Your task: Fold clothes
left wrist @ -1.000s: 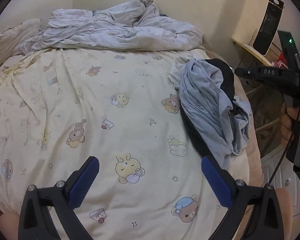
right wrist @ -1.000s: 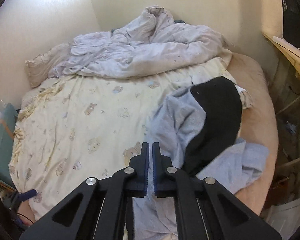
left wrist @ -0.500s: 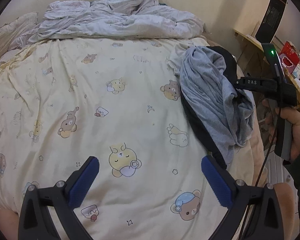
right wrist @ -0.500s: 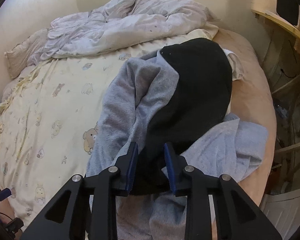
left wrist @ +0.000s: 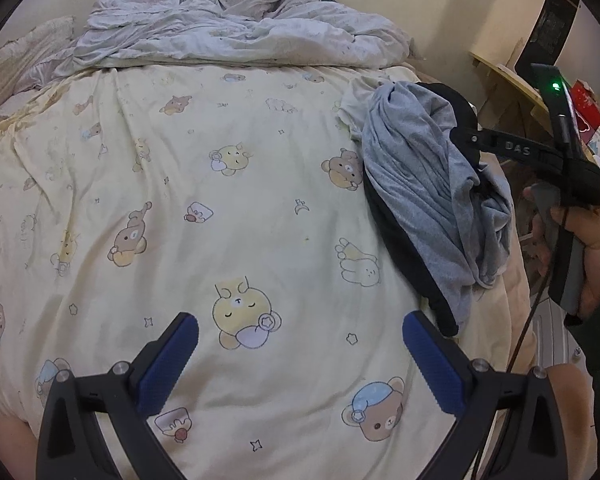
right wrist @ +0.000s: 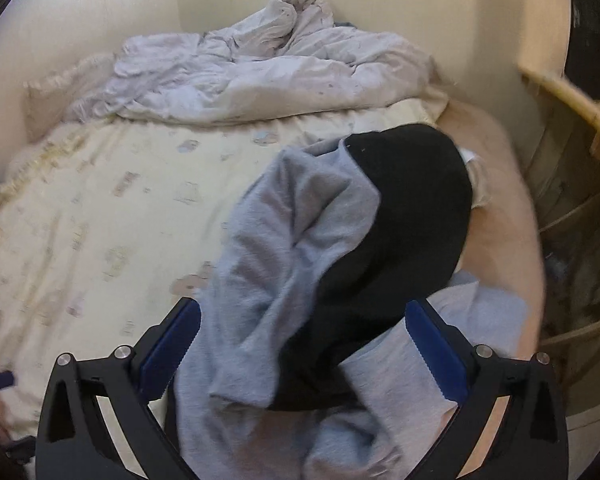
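Your clothes sit in a crumpled heap at the right edge of the bed [left wrist: 228,240]: a grey garment [right wrist: 284,248] bunched over a black garment [right wrist: 412,208], none of it folded. Your right gripper [right wrist: 302,344] hangs low over the near end of the heap, jaws spread wide, with cloth between them but not pinched. Your left gripper [left wrist: 300,356] hovers above the bare cartoon-print sheet, jaws also spread and holding nothing. To take a garment cleanly, close on one layer of grey only, near an edge or hem. Keep clear of the black fabric beneath. The rumpled duvet [left wrist: 236,32] lies far off.
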The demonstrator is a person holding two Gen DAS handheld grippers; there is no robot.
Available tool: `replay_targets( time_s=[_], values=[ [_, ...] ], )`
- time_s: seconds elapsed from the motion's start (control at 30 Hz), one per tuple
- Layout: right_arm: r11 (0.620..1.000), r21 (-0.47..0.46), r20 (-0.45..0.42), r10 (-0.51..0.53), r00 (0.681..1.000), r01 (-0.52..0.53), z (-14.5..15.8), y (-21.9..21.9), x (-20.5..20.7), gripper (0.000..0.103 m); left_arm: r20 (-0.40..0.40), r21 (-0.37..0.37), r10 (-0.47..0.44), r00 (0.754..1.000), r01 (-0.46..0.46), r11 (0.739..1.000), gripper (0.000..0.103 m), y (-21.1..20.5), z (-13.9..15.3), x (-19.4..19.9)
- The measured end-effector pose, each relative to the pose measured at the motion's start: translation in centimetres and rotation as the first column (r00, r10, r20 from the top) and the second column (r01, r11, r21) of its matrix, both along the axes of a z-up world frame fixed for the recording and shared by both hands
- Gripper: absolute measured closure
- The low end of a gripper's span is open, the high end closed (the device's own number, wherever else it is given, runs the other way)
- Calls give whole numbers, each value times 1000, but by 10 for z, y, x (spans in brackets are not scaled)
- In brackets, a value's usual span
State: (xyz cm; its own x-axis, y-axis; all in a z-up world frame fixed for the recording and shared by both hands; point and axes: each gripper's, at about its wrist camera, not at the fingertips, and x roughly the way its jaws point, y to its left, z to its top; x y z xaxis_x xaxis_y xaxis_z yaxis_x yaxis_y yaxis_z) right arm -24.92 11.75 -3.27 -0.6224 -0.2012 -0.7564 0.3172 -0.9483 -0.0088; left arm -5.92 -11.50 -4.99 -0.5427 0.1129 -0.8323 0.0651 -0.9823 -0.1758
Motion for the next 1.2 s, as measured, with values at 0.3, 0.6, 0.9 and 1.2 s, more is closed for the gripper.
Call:
replay_targets(
  time_s=[0.3, 0.6, 0.9, 1.2],
  values=[
    [997, -77, 131, -10, 991, 20, -30, 16, -21, 80, -8, 14, 14, 1000, -14, 1000, 1, -7, 3, 2],
    [969, -243, 91, 68, 993, -44, 15, 17, 23, 94, -26, 58, 24, 999, -23, 998, 1, -10, 6, 3],
    [952, -278, 34, 142, 989, -127, 56, 0, 82, 101, -25, 54, -46, 999, 48, 997, 1, 8, 10, 8],
    [964, -262, 25, 54, 998, -45, 45, 35, 103, 62, -35, 50, -137, 990, 138, 989, 1, 32, 14, -5]
  ],
)
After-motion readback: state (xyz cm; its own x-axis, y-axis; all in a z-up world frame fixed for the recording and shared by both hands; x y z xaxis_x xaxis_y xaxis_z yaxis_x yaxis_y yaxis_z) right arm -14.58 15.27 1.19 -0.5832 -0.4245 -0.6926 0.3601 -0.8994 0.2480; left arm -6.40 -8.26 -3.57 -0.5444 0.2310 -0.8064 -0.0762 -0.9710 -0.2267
